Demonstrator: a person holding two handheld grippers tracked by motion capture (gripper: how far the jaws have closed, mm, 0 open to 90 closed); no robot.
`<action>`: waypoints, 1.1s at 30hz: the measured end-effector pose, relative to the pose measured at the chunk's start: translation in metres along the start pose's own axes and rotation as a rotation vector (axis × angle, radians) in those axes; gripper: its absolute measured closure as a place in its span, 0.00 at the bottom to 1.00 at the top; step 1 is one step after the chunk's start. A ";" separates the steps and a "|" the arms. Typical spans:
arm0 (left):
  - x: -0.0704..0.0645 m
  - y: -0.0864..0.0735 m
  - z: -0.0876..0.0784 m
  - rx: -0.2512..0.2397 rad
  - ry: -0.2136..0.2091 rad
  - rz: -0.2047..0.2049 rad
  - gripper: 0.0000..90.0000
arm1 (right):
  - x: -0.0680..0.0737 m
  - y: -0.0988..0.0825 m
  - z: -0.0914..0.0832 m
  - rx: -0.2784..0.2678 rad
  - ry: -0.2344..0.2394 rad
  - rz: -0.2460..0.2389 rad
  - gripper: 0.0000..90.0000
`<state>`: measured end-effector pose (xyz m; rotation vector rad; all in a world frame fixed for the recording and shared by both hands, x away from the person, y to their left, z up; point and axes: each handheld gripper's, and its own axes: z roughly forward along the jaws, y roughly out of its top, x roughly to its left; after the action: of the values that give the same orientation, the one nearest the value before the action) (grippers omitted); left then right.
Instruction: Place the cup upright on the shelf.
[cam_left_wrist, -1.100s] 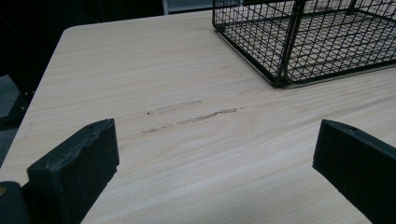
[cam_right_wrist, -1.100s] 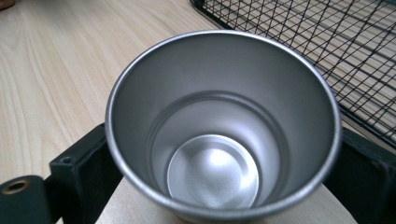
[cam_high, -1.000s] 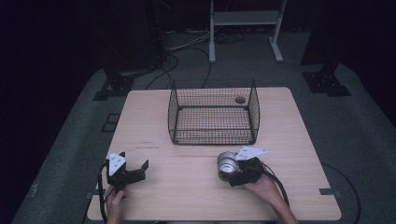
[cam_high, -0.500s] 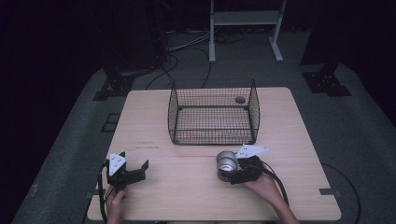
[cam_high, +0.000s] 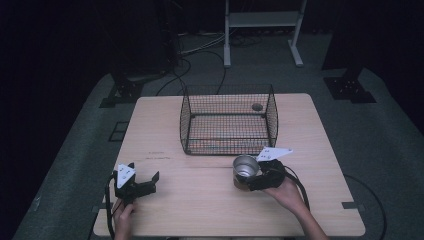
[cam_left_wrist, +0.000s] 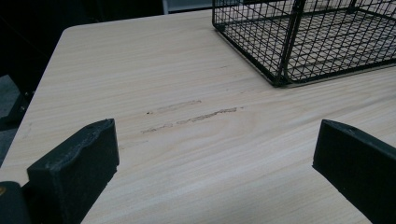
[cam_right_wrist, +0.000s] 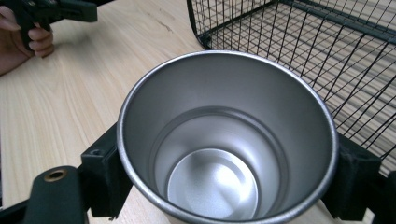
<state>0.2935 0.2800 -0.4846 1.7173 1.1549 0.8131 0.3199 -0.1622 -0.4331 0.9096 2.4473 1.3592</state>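
High view: wooden bench (cam_high: 200, 210) w/ black wire basket (cam_high: 229, 120) standing at its far-centre part, open top, upright. A small dark round item lies on the basket floor by its far right corner; too small to identify.

Metal cup (cam_high: 245, 170): upright on the bench, just in front of the basket's near right corner, apart from the wire. Mouth up, nothing visible inside. Right gripper view confirms: cup (cam_right_wrist: 227, 140) interior bare, rim round, basket (cam_right_wrist: 299, 46) just beyond it.

Right tongs (cam_high: 251, 179): clamped on the cup. Jaws have just been closing, cup between them; in the right gripper view the black pads (cam_right_wrist: 105, 170) press the cup wall on both sides, below the rim. Grey plate on top of the tool points toward the basket. Person's right hand (cam_high: 287, 192) holds the tool from the near right part of the bench.

Left tongs (cam_high: 145, 182): apart, nothing between them. They sit low at the near left corner region of the bench, well apart from cup and basket, held by the left hand (cam_high: 122, 215). Left gripper view: both jaws stand wide, bare wood btwn them, a few dark scuff marks (cam_left_wrist: 191, 116) on the bench surface ahead, basket corner (cam_left_wrist: 280, 70) at upper right.

Cables trail from both tools toward the near edge.
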 end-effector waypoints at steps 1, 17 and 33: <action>0.000 0.000 0.000 0.000 0.000 -0.001 0.00 | 0.000 0.001 -0.001 -0.003 0.000 0.000 0.20; 0.000 0.000 0.000 0.003 0.001 0.002 0.00 | -0.003 0.034 -0.011 -0.018 0.014 -0.029 0.20; 0.000 0.000 0.000 0.002 0.000 0.000 0.00 | -0.013 0.066 -0.018 -0.039 0.015 -0.036 0.20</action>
<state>0.2932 0.2797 -0.4845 1.7190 1.1567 0.8118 0.3497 -0.1575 -0.3706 0.8453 2.4275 1.4008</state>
